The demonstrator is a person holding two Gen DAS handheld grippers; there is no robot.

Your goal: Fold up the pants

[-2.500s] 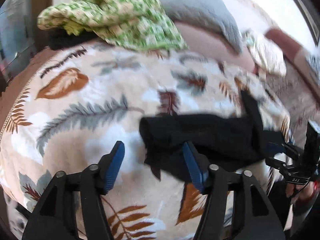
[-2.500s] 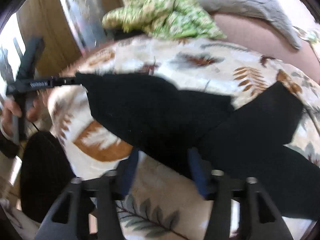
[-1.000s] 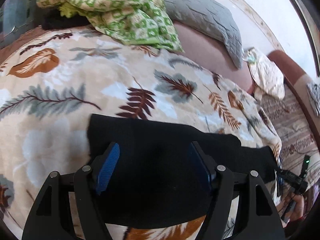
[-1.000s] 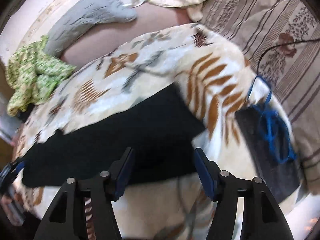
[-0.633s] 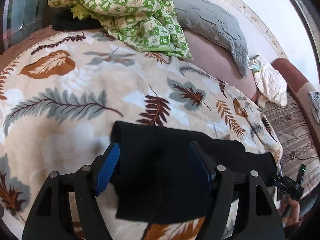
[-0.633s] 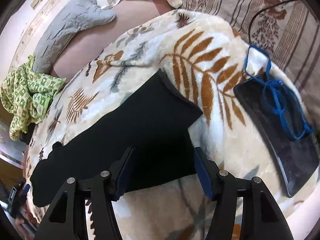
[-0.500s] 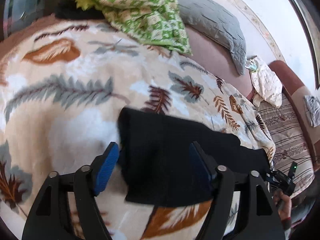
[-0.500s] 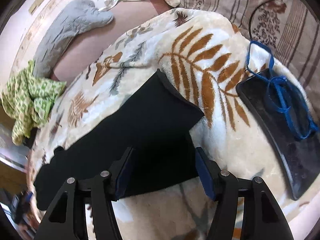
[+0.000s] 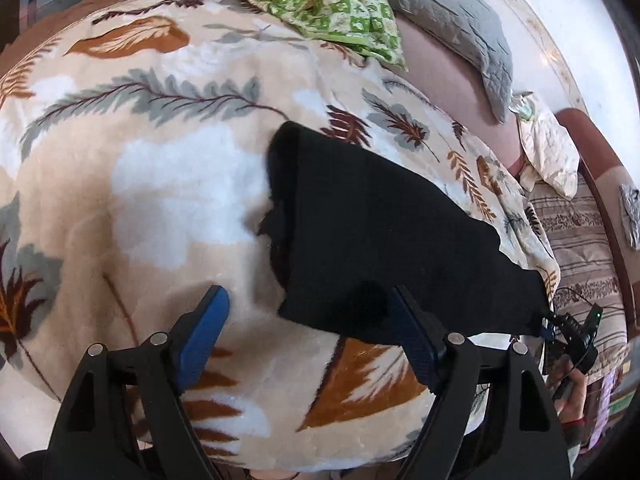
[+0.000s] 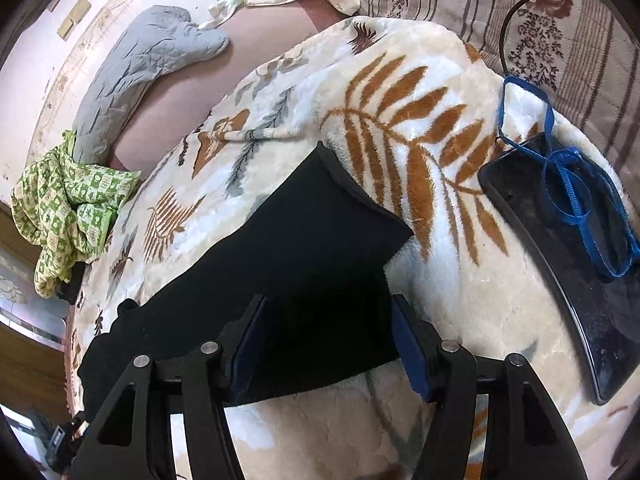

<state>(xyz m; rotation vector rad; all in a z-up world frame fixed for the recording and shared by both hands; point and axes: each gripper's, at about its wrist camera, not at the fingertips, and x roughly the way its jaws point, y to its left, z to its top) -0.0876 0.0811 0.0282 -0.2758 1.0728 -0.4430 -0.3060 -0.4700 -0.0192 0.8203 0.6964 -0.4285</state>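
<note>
Black pants (image 9: 384,232) lie as a long doubled strip across the leaf-print blanket (image 9: 160,184), both tools spread wide and empty.

We judge the pants soft, light and limp, likely to sag and to cling to the plush pile, so we would pinch both layers at an end corner. Our left gripper (image 9: 308,336) hovers by the near edge at one end; our right gripper (image 10: 326,340) straddles the other end, holding nothing. A dark tray (image 10: 560,264) sits just beside that end.
</note>
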